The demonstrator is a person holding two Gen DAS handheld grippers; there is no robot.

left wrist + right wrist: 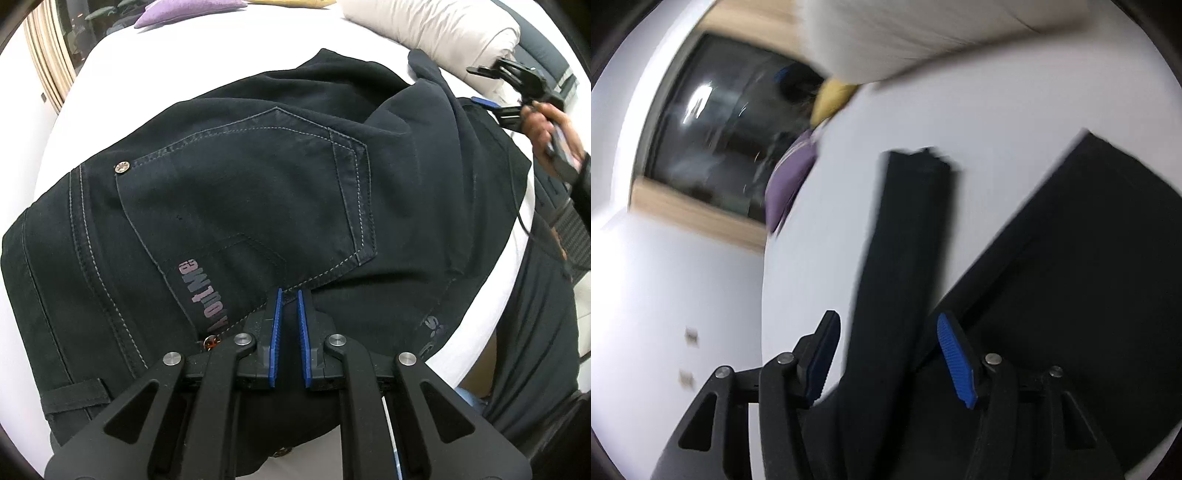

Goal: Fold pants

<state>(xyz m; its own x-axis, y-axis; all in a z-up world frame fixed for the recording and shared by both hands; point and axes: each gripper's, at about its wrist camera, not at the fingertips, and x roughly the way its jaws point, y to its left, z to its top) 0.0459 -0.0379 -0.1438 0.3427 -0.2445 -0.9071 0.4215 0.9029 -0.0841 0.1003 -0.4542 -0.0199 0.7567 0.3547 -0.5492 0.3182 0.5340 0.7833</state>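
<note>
Dark navy pants (pixel 240 192) lie on a white bed (pixel 221 51), back pocket and waistband up, the legs running to the right. My left gripper (pixel 290 295) hovers over the seat by the pocket's lower edge, its blue pads nearly together with a thin gap and nothing between them. My right gripper (pixel 886 325) is open over the legs; it also shows at the far right of the left wrist view (pixel 491 88). In the blurred right wrist view one pant leg (pixel 905 258) runs up between the fingers and a wider dark part (pixel 1071 277) lies to the right.
A cream duvet (pixel 436 29) is piled at the bed's far right. A purple cushion (pixel 184 11) and a yellow one (pixel 831 99) lie at the far end. A dark window with a wooden frame (pixel 713 129) stands beyond the bed. The person's body (pixel 535 350) stands at the right edge.
</note>
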